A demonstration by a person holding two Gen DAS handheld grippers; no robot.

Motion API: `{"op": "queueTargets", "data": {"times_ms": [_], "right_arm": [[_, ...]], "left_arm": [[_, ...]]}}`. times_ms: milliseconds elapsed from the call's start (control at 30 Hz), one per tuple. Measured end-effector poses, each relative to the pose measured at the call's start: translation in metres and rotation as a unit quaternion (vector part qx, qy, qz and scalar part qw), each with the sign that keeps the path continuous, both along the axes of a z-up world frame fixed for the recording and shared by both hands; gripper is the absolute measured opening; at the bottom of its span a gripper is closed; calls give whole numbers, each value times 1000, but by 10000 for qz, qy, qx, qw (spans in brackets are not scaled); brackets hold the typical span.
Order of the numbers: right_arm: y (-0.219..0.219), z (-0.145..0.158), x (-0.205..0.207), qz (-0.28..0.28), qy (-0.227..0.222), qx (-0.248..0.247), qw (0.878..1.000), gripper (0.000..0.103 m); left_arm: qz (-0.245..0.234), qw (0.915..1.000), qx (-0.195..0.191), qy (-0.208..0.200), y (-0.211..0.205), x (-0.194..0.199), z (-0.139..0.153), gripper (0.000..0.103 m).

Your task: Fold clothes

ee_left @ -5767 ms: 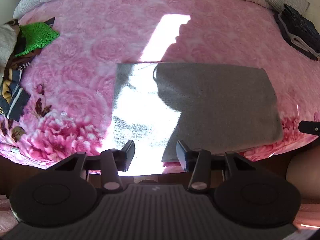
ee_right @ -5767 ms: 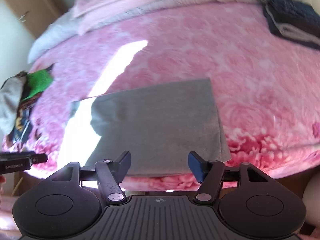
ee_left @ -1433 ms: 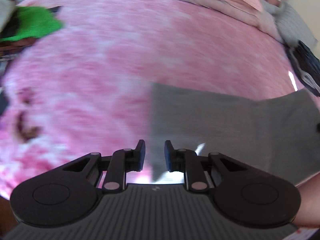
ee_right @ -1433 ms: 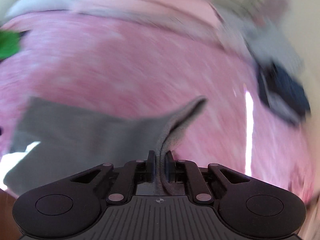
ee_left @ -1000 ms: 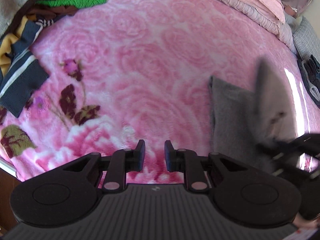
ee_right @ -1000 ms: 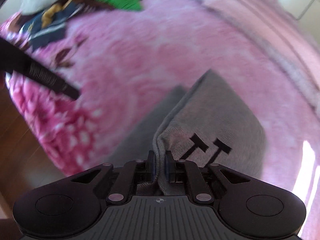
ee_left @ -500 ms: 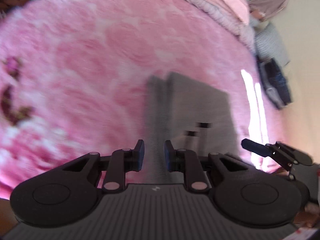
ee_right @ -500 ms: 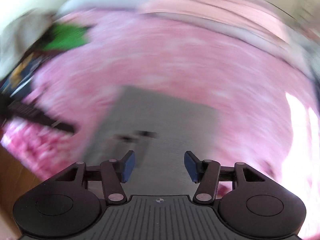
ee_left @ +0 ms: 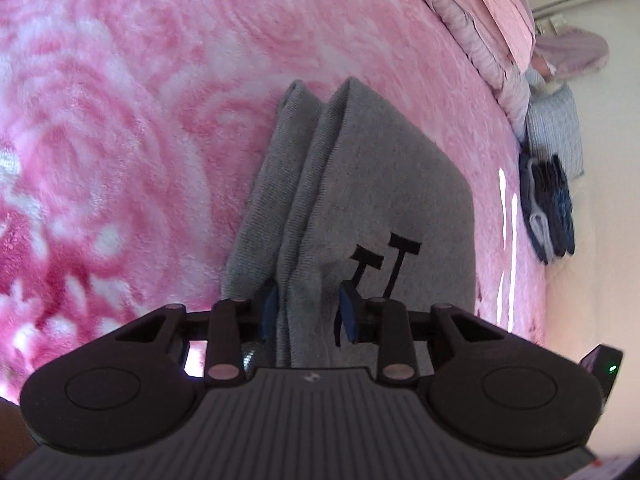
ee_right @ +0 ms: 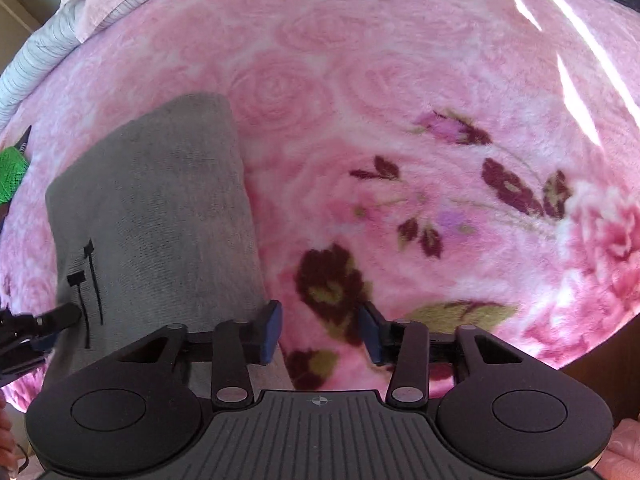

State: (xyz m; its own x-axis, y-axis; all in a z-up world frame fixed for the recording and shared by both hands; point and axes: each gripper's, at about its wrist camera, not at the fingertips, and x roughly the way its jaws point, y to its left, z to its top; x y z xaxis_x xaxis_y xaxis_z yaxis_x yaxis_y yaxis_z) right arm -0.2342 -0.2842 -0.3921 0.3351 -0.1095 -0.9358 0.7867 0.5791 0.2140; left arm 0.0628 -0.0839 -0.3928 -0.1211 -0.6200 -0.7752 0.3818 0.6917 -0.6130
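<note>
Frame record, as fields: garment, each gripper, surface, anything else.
garment: grey garment, folded, lying on the blanket
surface: pink blanket
left gripper: fingers closed on the grey garment's near edge
right gripper: open, has just been closing, nothing between fingers, over the blanket beside the garment
other: dark folded stack further off

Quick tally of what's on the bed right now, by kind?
Folded grey garment: 1
Stack of dark folded clothes: 1
Green knit piece: 1
Pink floral blanket: 1
Pillows: at least 1
Total: 5
</note>
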Motion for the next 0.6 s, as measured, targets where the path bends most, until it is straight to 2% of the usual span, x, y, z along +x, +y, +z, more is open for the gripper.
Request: {"op": "queueTargets", "data": {"times_ms": [133, 200, 267, 367, 467, 600], "right_arm": [[18, 15, 19, 735, 110, -393, 9965, 21], [30, 16, 27, 1010, 132, -536, 9934, 18], [39, 12, 31, 1058, 193, -608, 9923, 18], [42, 9, 34, 1093, 328, -788, 9903, 18], [38, 15, 38, 1165, 463, -826, 9887, 18], [26, 41, 38, 909, 52, -1056, 9902, 18]], "left_arm": [[-167, 9984, -183, -506, 8, -5, 23, 4], [-25, 9977, -279, -624, 20, -3, 33, 4], [76, 9972, -168, -731, 27, -1, 33, 4], [-186, 9951, 187, -951, 15, -3, 23, 4], [-297, 9945, 307, -955, 8, -3, 15, 5], [-522, 9910, 446, -1145, 12, 2, 29, 11]]}}
